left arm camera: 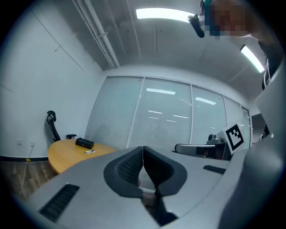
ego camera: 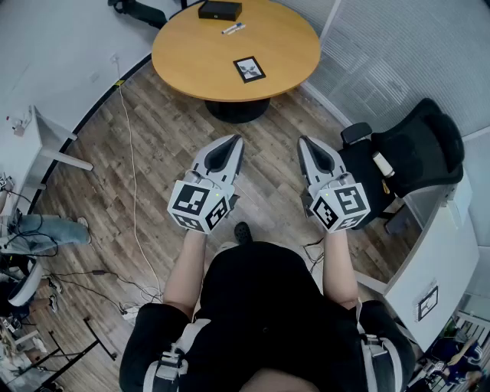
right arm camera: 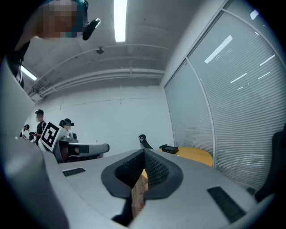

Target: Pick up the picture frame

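Note:
A small black picture frame (ego camera: 249,69) lies flat on the round wooden table (ego camera: 191,57), near its front edge. Both grippers hover over the wood floor well short of the table, held level side by side. My left gripper (ego camera: 236,139) is shut with nothing between its jaws, and so is my right gripper (ego camera: 303,141). In the left gripper view the jaws (left arm camera: 143,150) meet, with the table (left arm camera: 67,154) far off at the left. In the right gripper view the jaws (right arm camera: 144,154) meet too, and the table (right arm camera: 194,154) shows beyond them to the right.
A black box (ego camera: 220,10) and a white marker (ego camera: 233,28) lie on the table's far side. A black office chair (ego camera: 406,149) stands at the right beside a white desk (ego camera: 440,260). A yellow cable (ego camera: 130,161) runs across the floor at the left. A glass wall with blinds (left arm camera: 165,120) stands behind the table.

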`<state>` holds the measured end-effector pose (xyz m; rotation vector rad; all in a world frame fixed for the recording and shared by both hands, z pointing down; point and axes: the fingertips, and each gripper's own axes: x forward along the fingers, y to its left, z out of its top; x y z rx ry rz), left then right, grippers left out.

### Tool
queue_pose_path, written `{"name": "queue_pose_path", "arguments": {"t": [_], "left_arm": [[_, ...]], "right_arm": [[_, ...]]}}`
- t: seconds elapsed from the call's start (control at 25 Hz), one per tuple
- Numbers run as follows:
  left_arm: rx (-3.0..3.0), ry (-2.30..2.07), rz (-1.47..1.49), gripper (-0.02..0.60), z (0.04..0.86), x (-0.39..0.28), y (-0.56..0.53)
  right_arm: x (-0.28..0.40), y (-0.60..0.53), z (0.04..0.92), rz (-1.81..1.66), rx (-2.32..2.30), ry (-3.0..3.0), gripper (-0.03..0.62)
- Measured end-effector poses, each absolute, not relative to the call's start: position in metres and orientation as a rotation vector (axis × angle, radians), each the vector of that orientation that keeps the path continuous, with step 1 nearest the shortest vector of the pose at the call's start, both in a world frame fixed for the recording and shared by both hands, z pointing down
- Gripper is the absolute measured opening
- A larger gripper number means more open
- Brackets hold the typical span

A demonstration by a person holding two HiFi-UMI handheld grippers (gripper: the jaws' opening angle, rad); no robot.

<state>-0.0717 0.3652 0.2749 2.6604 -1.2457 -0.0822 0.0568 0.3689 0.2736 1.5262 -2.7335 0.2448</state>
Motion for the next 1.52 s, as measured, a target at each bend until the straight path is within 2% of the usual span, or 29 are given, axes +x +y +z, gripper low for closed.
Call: {"name": "queue_pose_path", "arguments": {"t": [0.6,0.92,1.52], "left_arm": [[2.657,-1.222,-0.031,0.025,0.293,-0.082,0.367],[2.638,-1.183,0.026,0.025,0.318,-0.061,0.351],[2.622,-1.372,0.052,0.025,0.301,-0.013,0.197]], "right_arm": [[0.046,0.372,0.285,0.285,1.591,-2.727,0.017],[0.061,0.356,0.315,0.399,1.57,-2.693,0.017],[0.101,0.18,0.304,0.36,1.422,-2.83,0.017]]}}
